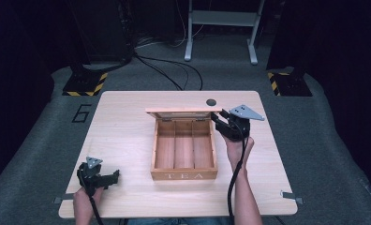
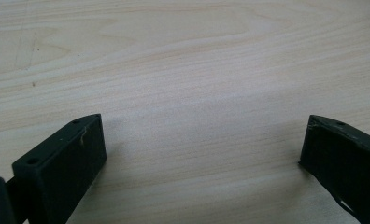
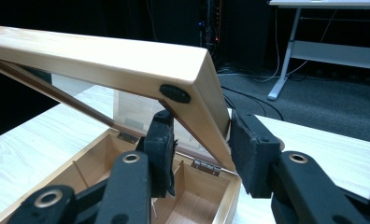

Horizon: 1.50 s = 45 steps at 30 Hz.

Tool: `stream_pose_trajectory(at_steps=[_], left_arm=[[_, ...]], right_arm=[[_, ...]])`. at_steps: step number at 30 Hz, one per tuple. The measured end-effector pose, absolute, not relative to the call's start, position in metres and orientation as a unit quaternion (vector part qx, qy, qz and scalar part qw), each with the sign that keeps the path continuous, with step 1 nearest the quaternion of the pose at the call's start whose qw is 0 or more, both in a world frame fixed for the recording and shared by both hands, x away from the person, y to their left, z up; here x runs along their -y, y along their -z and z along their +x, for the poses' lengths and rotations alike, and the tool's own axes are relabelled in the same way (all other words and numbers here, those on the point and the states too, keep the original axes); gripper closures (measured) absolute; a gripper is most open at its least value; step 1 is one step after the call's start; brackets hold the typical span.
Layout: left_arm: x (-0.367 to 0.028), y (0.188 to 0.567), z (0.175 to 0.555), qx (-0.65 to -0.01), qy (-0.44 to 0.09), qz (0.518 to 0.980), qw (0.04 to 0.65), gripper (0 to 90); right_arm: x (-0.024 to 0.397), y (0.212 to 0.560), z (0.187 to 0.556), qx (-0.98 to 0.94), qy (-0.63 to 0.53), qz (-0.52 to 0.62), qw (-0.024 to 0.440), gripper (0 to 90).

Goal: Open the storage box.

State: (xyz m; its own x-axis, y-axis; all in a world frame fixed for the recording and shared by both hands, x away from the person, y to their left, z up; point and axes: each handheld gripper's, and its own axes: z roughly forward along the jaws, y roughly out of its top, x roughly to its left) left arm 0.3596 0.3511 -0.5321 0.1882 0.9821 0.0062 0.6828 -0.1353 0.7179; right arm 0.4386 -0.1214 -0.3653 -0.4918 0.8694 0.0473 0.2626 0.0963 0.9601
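Observation:
A wooden tea box [image 1: 183, 175] marked TEA stands mid-table, showing three bare compartments. Its glazed lid [image 1: 183, 112] is raised at the back. My right gripper [image 1: 217, 117] is shut on the lid's right side rail. In the right gripper view that gripper [image 3: 202, 149] has one pad inside the lid [image 3: 103, 60] and one outside, above the box wall [image 3: 230, 196] and a hinge [image 3: 206, 166]. My left gripper [image 1: 113, 176] rests open at the table's front left. Between its jaws [image 2: 202, 140] there is just bare tabletop [image 2: 197, 56].
A small black round spot [image 1: 211, 101] sits on the table behind the box. Beyond the table are a white metal frame [image 1: 221, 23], floor cables [image 1: 174, 70] and two yellow-and-black striped bases [image 1: 85, 84] [image 1: 286, 82]. A "6" [image 1: 82, 112] is marked on the floor.

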Motion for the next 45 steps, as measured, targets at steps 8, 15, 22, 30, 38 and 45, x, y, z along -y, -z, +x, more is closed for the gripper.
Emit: stream_pose_trajectory(at_steps=[8,15,22,30,38,45], left_arm=[[-0.3509,0.5321,0.3594,-0.587,-0.249,0.71,0.299,0.2],[-0.3508,0.5321,0.3594,-0.587,-0.249,0.71,0.299,0.2],[-0.3509,0.532,0.3594,-0.587,-0.249,0.71,0.298,0.2],[-0.3508,0.5321,0.3594,-0.587,-0.249,0.71,0.299,0.2],[-0.3508,0.532,0.3594,-0.587,-0.249,0.71,0.298,0.2],[-0.3508,0.5321,0.3594,-0.587,-0.249,0.71,0.299,0.2]], right_arm=[[0.1216,0.3636,0.4406,-0.684,-0.528,0.416,0.283,61.1],[0.1216,0.3638,0.4403,-0.683,-0.528,0.417,0.283,61.1],[0.1217,0.3644,0.4404,-0.682,-0.531,0.414,0.285,61.1],[0.1214,0.3646,0.44,-0.68,-0.532,0.417,0.283,61.1],[0.1217,0.3651,0.4402,-0.681,-0.532,0.415,0.285,61.1],[0.1217,0.3653,0.4399,-0.68,-0.532,0.415,0.286,61.0]])
